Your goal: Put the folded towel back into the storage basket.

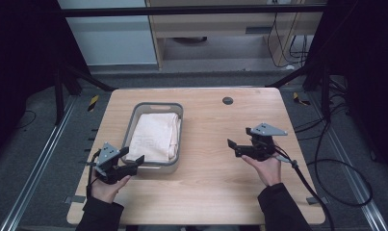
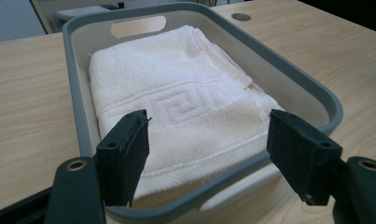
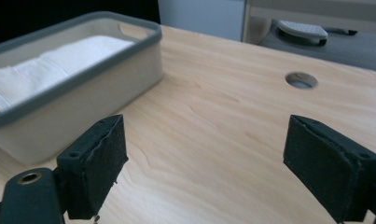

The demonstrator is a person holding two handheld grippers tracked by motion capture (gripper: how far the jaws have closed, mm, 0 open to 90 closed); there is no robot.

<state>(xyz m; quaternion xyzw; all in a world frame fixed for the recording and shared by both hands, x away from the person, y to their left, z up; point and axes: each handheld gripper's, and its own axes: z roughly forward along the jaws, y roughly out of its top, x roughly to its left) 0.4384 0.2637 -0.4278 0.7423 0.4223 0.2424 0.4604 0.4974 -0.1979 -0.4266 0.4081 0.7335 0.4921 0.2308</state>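
Two hand-held grippers, left (image 1: 134, 162) and right (image 1: 233, 147), hang spread and empty beside the bin (image 1: 174, 139), its folded towel (image 1: 155, 134) seemingly stowed.

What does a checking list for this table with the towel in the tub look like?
Surface: wooden table, round hole near the far edge.
Job's things: folded white towel lying inside the grey tub.
Clutter: nothing seen.
Grippers: left tool open at the tub's near end; right tool open over bare wood; neither holds anything.
Cables: right tool's cable trails off the table.
Surroundings: grey floor, black frame.
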